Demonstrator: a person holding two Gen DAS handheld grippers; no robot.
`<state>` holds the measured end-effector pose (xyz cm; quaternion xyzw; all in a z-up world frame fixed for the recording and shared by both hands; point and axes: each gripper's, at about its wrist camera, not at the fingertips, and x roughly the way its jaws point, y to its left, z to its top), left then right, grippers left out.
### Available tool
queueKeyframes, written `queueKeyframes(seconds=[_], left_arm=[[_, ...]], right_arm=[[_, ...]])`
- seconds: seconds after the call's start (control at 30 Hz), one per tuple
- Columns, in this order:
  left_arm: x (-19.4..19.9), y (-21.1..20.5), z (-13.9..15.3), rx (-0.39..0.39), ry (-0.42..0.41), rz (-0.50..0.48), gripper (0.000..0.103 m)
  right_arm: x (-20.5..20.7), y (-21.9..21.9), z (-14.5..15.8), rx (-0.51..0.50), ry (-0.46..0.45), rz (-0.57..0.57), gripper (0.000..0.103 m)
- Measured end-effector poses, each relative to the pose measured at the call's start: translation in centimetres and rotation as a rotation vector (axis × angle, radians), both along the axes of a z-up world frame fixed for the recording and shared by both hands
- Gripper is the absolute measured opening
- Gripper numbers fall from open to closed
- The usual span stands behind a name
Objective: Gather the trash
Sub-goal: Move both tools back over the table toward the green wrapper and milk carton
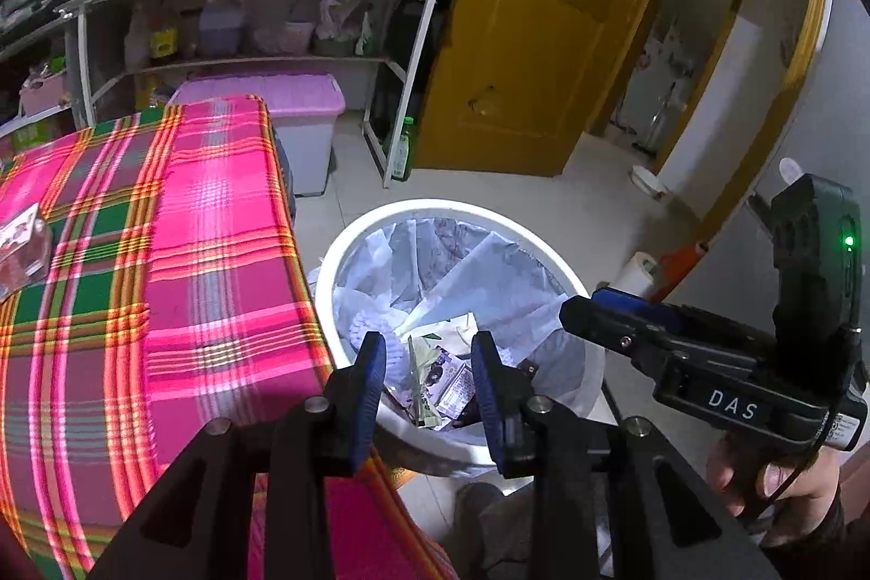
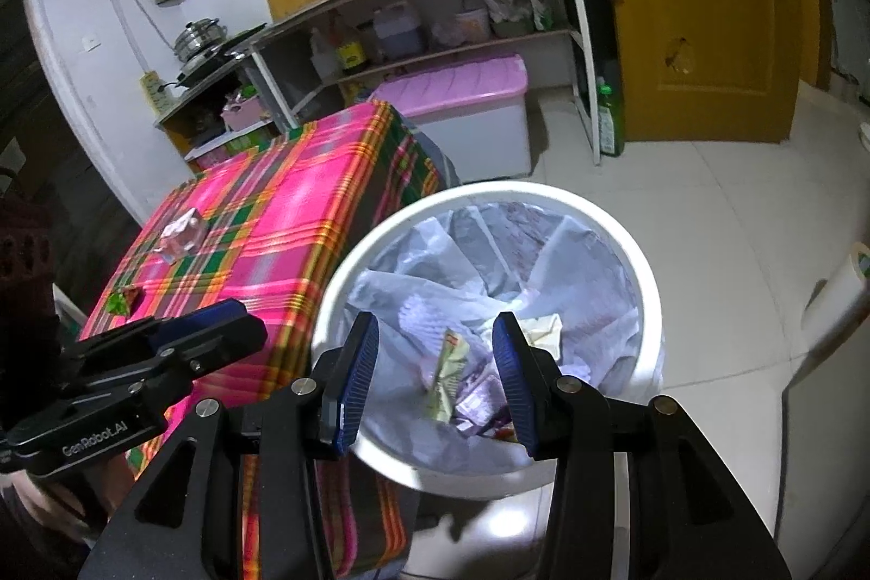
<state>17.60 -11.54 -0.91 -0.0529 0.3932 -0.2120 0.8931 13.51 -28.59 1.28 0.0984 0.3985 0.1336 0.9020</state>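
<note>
Both claws hang spread and empty over the bin (image 2: 647,264): the left claw (image 1: 429,376) above its near rim, the right claw (image 2: 435,376) above the middle. Below them, on the white liner (image 2: 435,264), lie wrappers (image 2: 448,376); the green one runs lengthwise away from the right claw. The bin stands on the floor against the bench (image 1: 217,286) edge. More trash remains on the plaid cloth: a clear packet (image 2: 182,235) near the far edge and a green scrap (image 2: 122,300) at the left edge.
</note>
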Motion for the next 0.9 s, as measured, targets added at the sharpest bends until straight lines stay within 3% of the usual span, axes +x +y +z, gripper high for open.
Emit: queueKeyframes(seconds=[0.37,0.9], left_arm=[[-3.3,2.9,1.8,-0.019,-0.054,0.047,0.032],[-7.1,8.9,1.8,-0.02,-0.09,0.167,0.032]], right_arm=[[-2.2,2.9,2.1,0.003,-0.051,0.078,0.045],[-3.1,8.4,2.3,-0.013,-0.044,0.205,0.045]])
